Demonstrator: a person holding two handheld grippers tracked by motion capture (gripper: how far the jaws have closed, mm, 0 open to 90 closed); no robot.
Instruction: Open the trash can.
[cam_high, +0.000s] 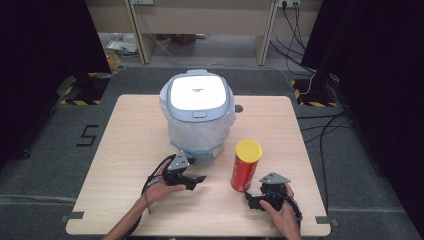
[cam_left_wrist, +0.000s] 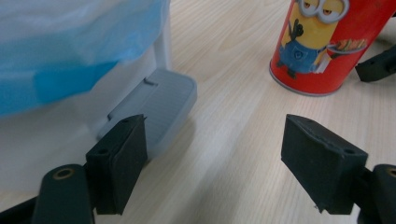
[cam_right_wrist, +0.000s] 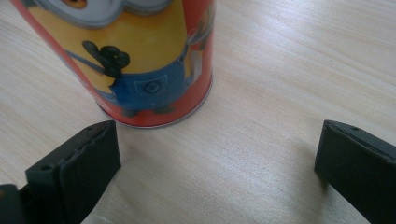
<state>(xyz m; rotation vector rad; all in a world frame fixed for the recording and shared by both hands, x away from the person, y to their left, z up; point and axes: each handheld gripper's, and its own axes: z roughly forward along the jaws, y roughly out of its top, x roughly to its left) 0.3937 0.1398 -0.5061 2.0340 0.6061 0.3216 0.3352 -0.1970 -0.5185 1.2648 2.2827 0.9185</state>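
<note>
Open tabletop (cam_high: 130, 150) left of bin (cam_high: 197, 112)

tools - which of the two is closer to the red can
The right tool, held just beside the base of the red can. The left tool sits farther off, by the grey pedal of the white bin.

A large black "5" (cam_high: 89, 135) is marked on the grey floor left of the table; it is the one sign that reads clearly. The white lid of the bin (cam_high: 197, 92) bears a short dark line of print, too small to read; the red can (cam_left_wrist: 327, 44) carries a cartoon figure but no legible words.
</note>
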